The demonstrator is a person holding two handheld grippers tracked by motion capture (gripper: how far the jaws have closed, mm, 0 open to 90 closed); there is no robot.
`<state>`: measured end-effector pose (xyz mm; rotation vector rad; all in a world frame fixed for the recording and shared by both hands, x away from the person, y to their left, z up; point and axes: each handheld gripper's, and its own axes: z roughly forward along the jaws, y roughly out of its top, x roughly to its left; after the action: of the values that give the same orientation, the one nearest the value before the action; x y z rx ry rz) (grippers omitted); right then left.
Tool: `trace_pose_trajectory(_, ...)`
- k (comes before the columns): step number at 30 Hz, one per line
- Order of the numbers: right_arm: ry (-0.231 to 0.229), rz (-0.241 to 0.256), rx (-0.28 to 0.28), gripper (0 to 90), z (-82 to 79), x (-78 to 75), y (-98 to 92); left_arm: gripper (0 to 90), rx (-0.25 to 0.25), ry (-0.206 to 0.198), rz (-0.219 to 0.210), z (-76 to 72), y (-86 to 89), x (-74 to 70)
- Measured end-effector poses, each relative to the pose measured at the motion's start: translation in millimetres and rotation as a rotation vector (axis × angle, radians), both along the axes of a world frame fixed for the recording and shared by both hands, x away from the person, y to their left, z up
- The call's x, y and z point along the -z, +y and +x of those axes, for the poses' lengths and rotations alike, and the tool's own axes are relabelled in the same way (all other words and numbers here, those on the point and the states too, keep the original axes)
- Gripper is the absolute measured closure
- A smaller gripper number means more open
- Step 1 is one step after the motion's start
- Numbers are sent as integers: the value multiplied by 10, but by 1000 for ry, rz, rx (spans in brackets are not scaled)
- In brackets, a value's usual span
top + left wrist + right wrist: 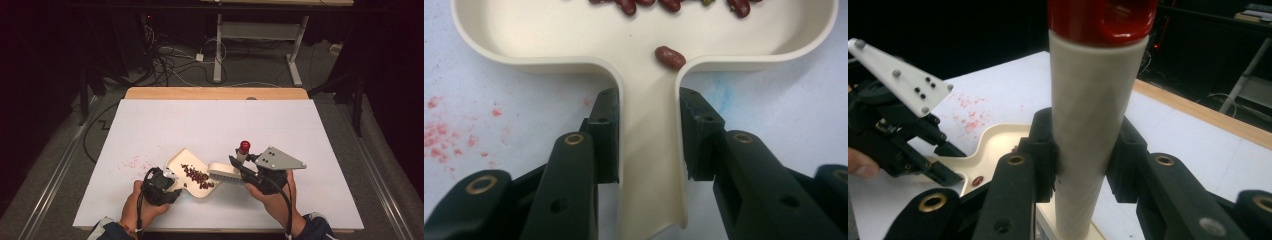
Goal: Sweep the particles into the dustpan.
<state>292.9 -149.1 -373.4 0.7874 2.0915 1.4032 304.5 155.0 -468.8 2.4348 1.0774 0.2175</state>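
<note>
Nearest the lens in the left gripper view, the left gripper had its jaws clenched on the handle of the cream dustpan, one jaw on each flank. The handle ran straight away from the camera into the wide pan, where one red bean lay at the neck and more lay along the far edge.

The right gripper gripped the pale handle of the brush, which stood nearly upright with its red cap on top.

From the high view the dustpan lay at the counter's near edge, handle toward the person's left hand and mouth pointing away and to the right. The beans were heaped against the brush head, which lay along the pan's right side. That view alone showed the faint red specks left of the pan, and the bare white counter stretching wide beyond it, with more room to the right.
</note>
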Motion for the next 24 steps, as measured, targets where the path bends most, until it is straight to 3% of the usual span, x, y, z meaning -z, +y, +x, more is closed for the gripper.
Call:
trace_pose_trajectory(12, -32, 24, 41, 698, 81, -96, -208, 639, 15, -5, -31, 21, 53, 13)
trace_pose_trajectory(24, -32, 1, 53, 698, 137, -101, -285, 639, 9, -19, -46, 37, 96, -3)
